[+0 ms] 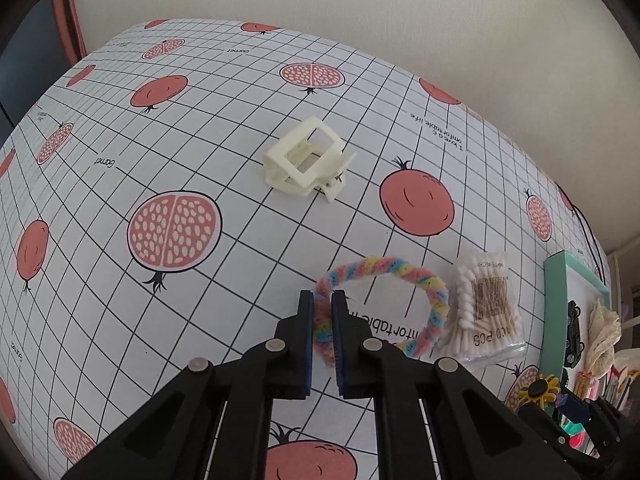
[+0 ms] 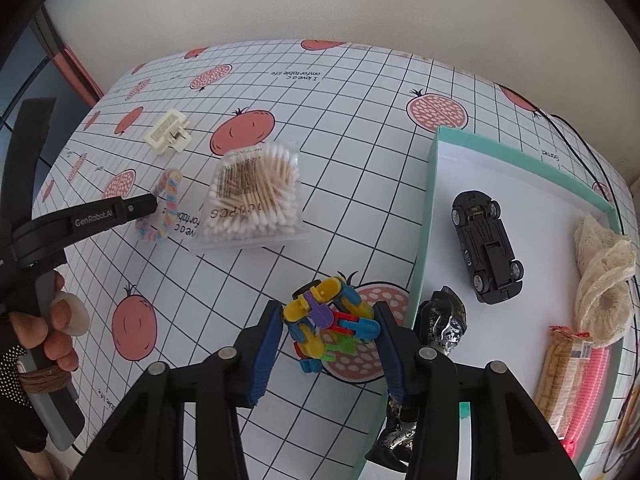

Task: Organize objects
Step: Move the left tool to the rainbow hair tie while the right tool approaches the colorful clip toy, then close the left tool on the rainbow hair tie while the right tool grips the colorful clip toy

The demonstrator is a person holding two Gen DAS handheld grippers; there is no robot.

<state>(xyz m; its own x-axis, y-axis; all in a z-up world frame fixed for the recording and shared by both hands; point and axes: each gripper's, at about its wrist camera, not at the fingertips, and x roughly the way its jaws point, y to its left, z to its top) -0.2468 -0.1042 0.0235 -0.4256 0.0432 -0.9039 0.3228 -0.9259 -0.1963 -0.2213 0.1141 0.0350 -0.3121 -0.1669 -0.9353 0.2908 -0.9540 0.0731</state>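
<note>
Left black two-finger gripper (image 1: pixel 322 300) pinched nearly closed, low over the table; right black two-finger gripper (image 2: pixel 329 322) spread wide, angled downward

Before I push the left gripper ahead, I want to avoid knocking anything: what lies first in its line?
The left gripper is closed on the pastel twisted loop. Beyond that, the cream hair claw clip looks first in line, roughly straight ahead across bare tablecloth; depth is uncertain.

The black arm of the left gripper (image 2: pixel 154 203) carries the white brand "GenRobot.AI". The clear plastic bag of cotton swabs (image 2: pixel 253 196) reads "100 PCS" below a barcode label whose digits are too small to read. The grid-patterned pomegranate tablecloth (image 1: pixel 224 92) bears "Garnet" and "I love a comfortable life" in repeated black print.
</note>
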